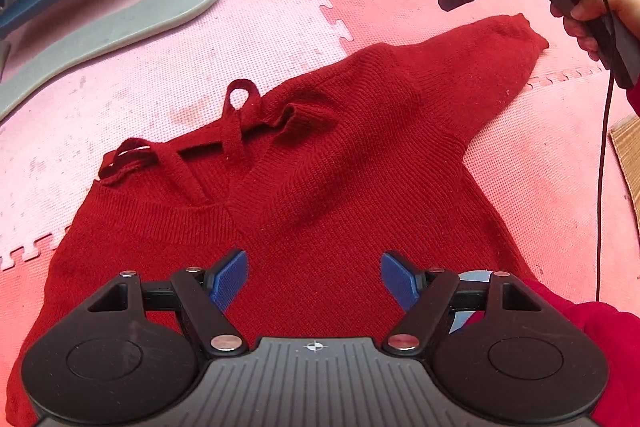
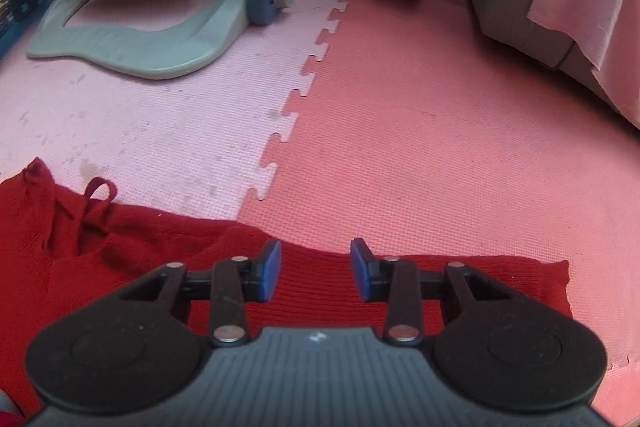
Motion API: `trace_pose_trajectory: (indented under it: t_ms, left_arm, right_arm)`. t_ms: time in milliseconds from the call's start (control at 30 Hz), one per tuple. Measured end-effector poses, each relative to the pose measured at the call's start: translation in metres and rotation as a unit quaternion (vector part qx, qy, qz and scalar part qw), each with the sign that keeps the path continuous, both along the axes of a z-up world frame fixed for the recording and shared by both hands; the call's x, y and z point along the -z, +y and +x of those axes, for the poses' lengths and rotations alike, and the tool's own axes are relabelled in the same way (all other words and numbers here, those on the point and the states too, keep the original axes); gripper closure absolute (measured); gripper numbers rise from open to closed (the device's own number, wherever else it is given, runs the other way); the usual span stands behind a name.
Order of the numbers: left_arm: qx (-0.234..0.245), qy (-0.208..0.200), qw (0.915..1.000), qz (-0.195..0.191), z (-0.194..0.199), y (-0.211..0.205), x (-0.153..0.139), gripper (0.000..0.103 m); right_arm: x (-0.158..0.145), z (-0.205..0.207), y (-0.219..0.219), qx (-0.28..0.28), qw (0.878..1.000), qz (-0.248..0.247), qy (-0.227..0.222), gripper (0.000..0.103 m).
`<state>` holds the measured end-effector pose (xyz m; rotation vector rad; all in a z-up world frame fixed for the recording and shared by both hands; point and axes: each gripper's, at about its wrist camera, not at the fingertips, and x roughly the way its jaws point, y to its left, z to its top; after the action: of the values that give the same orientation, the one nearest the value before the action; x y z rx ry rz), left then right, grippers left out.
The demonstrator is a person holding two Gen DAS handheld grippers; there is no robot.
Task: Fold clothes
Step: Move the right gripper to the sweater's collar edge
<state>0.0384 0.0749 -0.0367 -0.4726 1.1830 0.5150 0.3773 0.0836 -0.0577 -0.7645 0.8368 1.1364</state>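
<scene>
A red sweater (image 1: pixel 340 187) is lying flat on the pink foam floor mat (image 1: pixel 224 39), its neck pointing away and one sleeve (image 1: pixel 500 55) reaching out right. The left tool (image 1: pixel 314 281) is hanging over it, wide apart, gripping nothing. The right tool (image 2: pixel 316 269) is hanging half apart over the sleeve, gripping nothing, tilting downward.

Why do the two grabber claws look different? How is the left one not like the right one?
The left gripper has its blue pads far apart; the right gripper has them closer together. The left gripper is over the middle of the red sweater; the right gripper is over its sleeve, near the pink floor mat. Both are empty, with blue pads on black arms.
</scene>
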Motion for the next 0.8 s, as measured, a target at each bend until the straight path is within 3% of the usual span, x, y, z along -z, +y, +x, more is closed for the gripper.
trace_pose_trajectory:
  t_ms: [433,800]
  left_arm:
    - [-0.028,-0.021,0.9992,0.022,-0.040,-0.029,-0.022,0.027]
    - [-0.058,-0.027,0.9979,0.009,-0.061,-0.023,-0.008,0.027]
  right_arm:
    - [-0.014,-0.083,-0.009,-0.078,0.996,-0.043,0.008,0.061]
    - [-0.011,-0.132,0.024,-0.160,0.986,-0.039,0.003,0.061]
